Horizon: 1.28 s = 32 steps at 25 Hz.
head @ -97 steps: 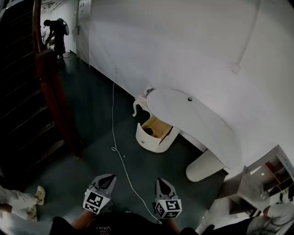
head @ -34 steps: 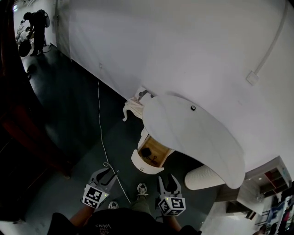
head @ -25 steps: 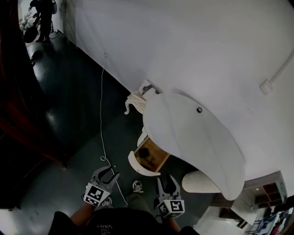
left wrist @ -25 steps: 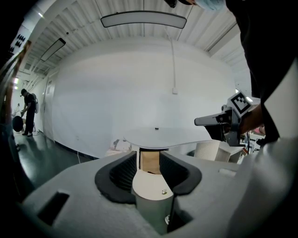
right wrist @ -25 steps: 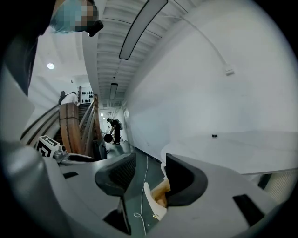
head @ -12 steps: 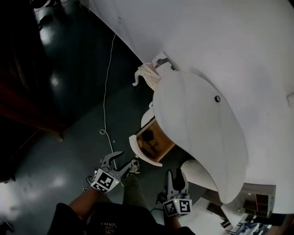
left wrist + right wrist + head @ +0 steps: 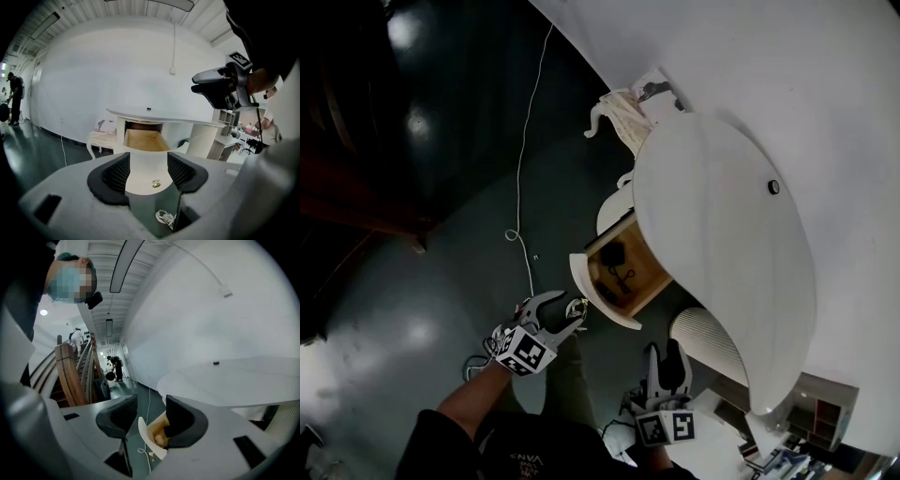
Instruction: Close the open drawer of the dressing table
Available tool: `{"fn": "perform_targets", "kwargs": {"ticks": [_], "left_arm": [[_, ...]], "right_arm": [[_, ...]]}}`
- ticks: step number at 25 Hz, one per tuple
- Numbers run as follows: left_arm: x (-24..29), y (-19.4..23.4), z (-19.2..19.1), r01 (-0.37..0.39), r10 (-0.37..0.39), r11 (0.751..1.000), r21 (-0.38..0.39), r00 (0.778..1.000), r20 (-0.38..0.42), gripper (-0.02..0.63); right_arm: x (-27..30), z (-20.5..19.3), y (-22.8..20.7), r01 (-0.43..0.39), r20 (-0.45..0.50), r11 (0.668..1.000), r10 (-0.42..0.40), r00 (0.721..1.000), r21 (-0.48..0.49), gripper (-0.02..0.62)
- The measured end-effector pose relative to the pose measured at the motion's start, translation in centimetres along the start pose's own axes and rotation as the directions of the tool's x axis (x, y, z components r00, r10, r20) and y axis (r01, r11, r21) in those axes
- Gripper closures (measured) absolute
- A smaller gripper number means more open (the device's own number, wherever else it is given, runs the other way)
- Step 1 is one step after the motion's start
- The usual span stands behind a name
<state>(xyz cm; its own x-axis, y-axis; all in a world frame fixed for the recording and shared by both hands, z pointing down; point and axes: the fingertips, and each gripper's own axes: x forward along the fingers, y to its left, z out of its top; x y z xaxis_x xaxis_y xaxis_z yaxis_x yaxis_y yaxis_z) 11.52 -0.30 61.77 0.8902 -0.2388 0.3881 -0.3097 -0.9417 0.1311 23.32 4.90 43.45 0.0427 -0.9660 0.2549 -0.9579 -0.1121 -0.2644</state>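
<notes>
The white dressing table [image 7: 722, 234] stands against the wall with its wooden drawer [image 7: 619, 267] pulled out. Some small dark items lie inside. My left gripper [image 7: 570, 311] is just in front of the drawer's curved white front [image 7: 598, 302]; its jaws are opening and nothing is between them. In the left gripper view the drawer front [image 7: 147, 166] and its brass knob [image 7: 156, 184] sit straight ahead between the pads. My right gripper [image 7: 666, 356] hangs lower right by the ribbed pedestal, open and empty. Its own view shows the drawer front [image 7: 149, 439] beyond the jaws.
A white cable [image 7: 525, 187] runs across the dark floor. An ornate white stool [image 7: 619, 112] stands past the table, and a ribbed pedestal [image 7: 708, 342] holds up its near end. A shelf unit [image 7: 825, 412] is at lower right, a wooden staircase [image 7: 70, 371] to the left.
The view has come closer to the table. My left gripper has dropped and moved towards the drawer front, with its jaws spread wider. The right gripper has shifted only a little.
</notes>
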Motion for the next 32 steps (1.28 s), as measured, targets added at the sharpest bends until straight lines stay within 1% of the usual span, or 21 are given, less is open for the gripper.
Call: {"fn": "perform_targets", "kwargs": {"ticks": [2,6,10,14,17,26,29,32], "left_arm": [[0.9,-0.2,-0.9,0.010,-0.010,1.000,-0.004,1.000,-0.008,0.359],[2.3,-0.2,-2.1,0.017,-0.017,1.000,-0.018,1.000,-0.015,0.350],[3.2,0.1,-2.7,0.022,-0.022,1.000,-0.001,1.000,-0.017,0.345],[4.3,-0.1,-3.0,0.038,-0.037,0.999,0.032,0.999,-0.023,0.343],[5.2,-0.2,-3.3,0.044,-0.043,0.998,0.036,0.999,-0.025,0.342],[6.8,-0.4,-3.0,0.025,-0.025,1.000,0.007,1.000,-0.007,0.339],[7.0,-0.4,-2.9,0.022,-0.022,1.000,0.005,1.000,-0.001,0.337],[7.8,-0.2,-2.6,0.025,-0.025,1.000,0.007,1.000,0.004,0.337]], "right_arm": [[0.3,-0.1,0.3,-0.015,0.010,1.000,0.015,1.000,0.015,0.402],[0.7,-1.2,0.1,-0.025,-0.005,1.000,0.025,1.000,0.006,0.402],[1.2,-2.9,0.3,-0.039,-0.050,0.999,0.039,0.998,0.003,0.402],[1.8,-3.7,0.3,-0.051,-0.069,0.999,0.051,0.996,0.004,0.402],[2.1,-4.1,0.3,-0.057,-0.083,0.998,0.057,0.995,0.001,0.402],[3.4,-4.2,-0.4,-0.071,-0.097,0.997,0.068,0.993,-0.028,0.402],[3.8,-3.9,-0.1,-0.078,-0.087,0.997,0.075,0.993,-0.026,0.403],[3.8,-4.2,-0.8,-0.075,-0.113,0.996,0.070,0.991,-0.042,0.403]]}}
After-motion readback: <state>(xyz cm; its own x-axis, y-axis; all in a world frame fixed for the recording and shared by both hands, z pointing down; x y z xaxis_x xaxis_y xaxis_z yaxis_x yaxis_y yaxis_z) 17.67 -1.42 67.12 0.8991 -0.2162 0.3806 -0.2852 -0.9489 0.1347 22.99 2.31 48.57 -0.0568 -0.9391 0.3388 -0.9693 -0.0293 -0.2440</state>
